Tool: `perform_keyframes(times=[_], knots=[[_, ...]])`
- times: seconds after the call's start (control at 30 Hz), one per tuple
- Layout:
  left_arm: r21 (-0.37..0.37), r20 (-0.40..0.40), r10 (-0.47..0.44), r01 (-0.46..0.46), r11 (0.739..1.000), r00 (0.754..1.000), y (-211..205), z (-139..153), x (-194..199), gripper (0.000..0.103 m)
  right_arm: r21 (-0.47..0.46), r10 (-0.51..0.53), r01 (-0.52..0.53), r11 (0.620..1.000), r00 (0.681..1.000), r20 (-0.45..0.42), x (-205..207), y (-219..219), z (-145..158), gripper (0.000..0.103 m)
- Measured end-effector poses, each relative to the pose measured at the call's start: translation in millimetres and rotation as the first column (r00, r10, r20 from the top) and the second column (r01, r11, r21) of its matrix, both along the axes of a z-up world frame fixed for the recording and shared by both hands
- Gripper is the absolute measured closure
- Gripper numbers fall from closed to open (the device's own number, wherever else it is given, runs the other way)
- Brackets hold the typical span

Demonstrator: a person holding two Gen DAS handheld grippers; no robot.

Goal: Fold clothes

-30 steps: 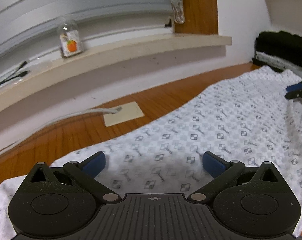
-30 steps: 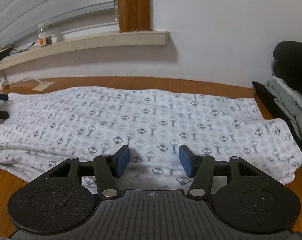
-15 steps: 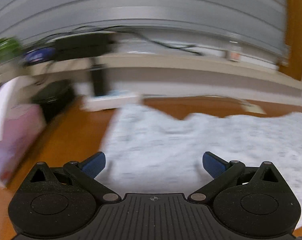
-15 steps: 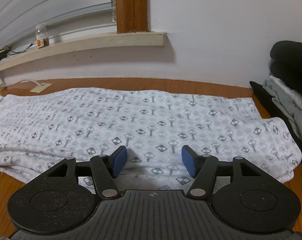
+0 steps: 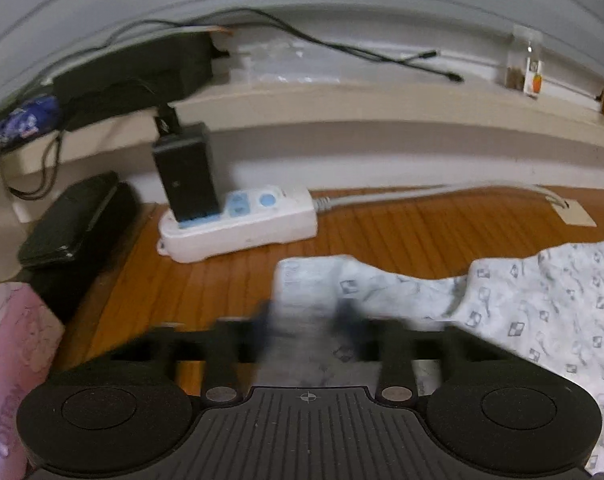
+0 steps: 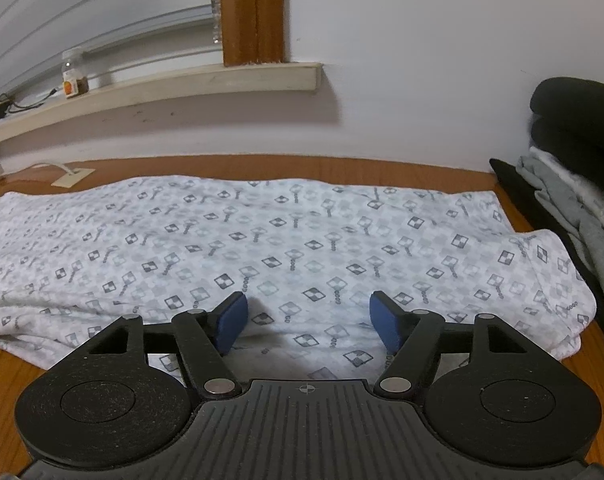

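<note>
Folding has barely begun: patterned garment (image 6: 286, 240) lies spread across the wooden bench (image 5: 382, 220). Left tool (image 5: 306, 320) is closing on its corner; right tool (image 6: 308, 316), opening, grips nothing.

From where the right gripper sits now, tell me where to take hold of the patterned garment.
Grip the near hem of the patterned garment, at the doubled edge just ahead of the right gripper. Come in low from the near side, fingers straddling the edge: the cloth lies flat on the wooden surface, so probably only its edge gives purchase.
</note>
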State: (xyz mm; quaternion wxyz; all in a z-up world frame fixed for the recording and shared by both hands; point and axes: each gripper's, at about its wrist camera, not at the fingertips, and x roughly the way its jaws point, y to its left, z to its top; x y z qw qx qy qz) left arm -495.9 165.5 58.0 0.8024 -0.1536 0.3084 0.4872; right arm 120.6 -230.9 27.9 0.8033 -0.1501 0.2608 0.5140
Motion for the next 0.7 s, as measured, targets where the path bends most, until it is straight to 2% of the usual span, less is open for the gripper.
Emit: perform_keyframes(times=[0.1,0.17,0.2,0.23,0.3,0.33,0.37,0.4,0.43,0.5,0.53,0.7], knots=[[0.04,0.033,0.09,-0.091,0.995,0.995,2.8,5.3,-13.0,0.087,0.001,-0.001,0.001,1.0,1.0,0.0,-0.5,-0.5,0.0,0.036],[0.03,0.076,0.112,-0.115,0.993,0.991,4.9,7.6,-21.9,0.084,0.001,-0.001,0.001,1.0,1.0,-0.001,-1.0,-0.6,0.1,0.036],[0.032,0.072,0.121,-0.123,0.992,0.99,4.2,7.9,-22.7,0.082,0.0,0.0,0.0,1.0,1.0,0.0,-1.0,-0.5,0.2,0.036],[0.04,0.063,0.131,-0.133,0.99,0.989,2.9,8.7,-22.1,0.075,0.0,0.0,0.0,1.0,1.0,0.0,-1.1,-0.4,0.3,0.035],[0.073,0.05,0.159,-0.163,0.984,0.986,0.4,12.4,-18.8,0.054,0.0,0.001,-0.001,1.0,1.0,0.0,-1.2,-0.1,0.4,0.035],[0.097,0.055,0.165,-0.169,0.981,0.985,-2.0,15.5,-16.3,0.03,0.0,0.0,0.0,1.0,1.0,0.0,-1.6,-0.2,0.4,0.035],[0.121,0.06,0.17,-0.176,0.977,0.984,-4.4,18.5,-13.8,0.019,0.0,-0.001,0.001,1.0,1.0,0.0,-1.8,-0.3,0.5,0.035],[0.14,0.067,0.167,-0.176,0.975,0.984,-7.4,21.7,-10.3,0.018,0.0,-0.001,0.001,1.0,1.0,0.001,-1.8,-0.2,0.5,0.035],[0.15,0.079,0.151,-0.161,0.975,0.985,-11.5,25.0,-5.1,0.017,0.0,-0.001,0.001,1.0,1.0,0.002,-1.8,-0.2,0.6,0.035],[0.171,0.101,0.113,-0.13,0.977,0.988,-20.0,31.4,6.6,0.009,0.0,-0.001,0.001,1.0,1.0,0.001,-1.3,-0.2,0.6,0.035],[0.182,0.112,0.087,-0.107,0.977,0.99,-24.6,33.6,15.1,0.0,0.0,-0.001,0.001,1.0,1.0,0.0,-1.0,-0.1,0.6,0.035],[0.175,0.149,-0.083,0.056,0.983,0.985,-41.9,32.5,75.3,0.0,0.011,-0.004,0.005,1.0,1.0,-0.007,0.8,-1.8,1.0,0.035]])
